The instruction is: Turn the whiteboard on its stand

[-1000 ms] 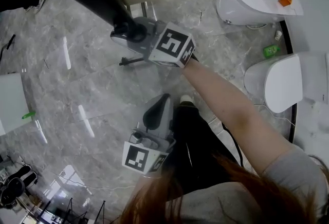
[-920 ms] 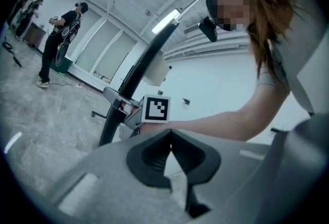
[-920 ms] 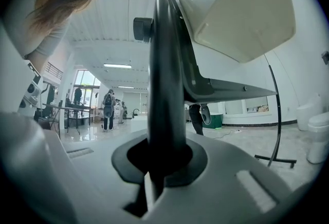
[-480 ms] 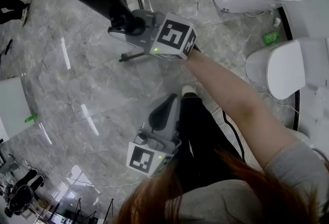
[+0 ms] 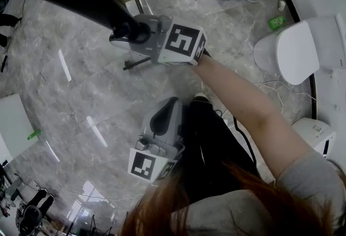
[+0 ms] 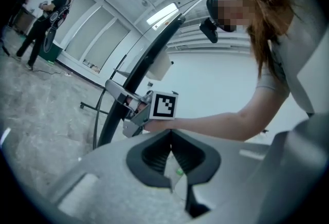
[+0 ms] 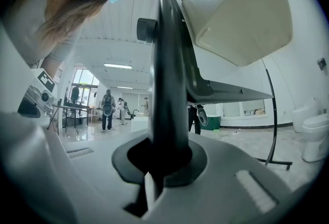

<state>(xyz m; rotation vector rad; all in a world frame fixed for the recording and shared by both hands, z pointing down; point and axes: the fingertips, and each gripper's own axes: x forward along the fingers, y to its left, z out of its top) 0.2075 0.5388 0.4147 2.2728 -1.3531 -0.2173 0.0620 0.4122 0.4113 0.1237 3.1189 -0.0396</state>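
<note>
We are pinching the stiff, probably heavy edge of the whiteboard (image 7: 167, 63) between the jaws of the right gripper (image 7: 159, 166); the left gripper (image 6: 172, 153) is pressing its jaws together, empty.

The floor (image 5: 75, 89) is polished grey marble-look stone, glossy with streaks of reflected light. The whiteboard (image 7: 167, 63) edge is smooth black with a soft sheen, and a cream panel (image 7: 241, 7) beside it looks matt. The right gripper (image 7: 163, 159) and left gripper (image 6: 171, 151) are matt grey plastic; the person's sleeve (image 5: 313, 186) is soft grey cloth.
</note>
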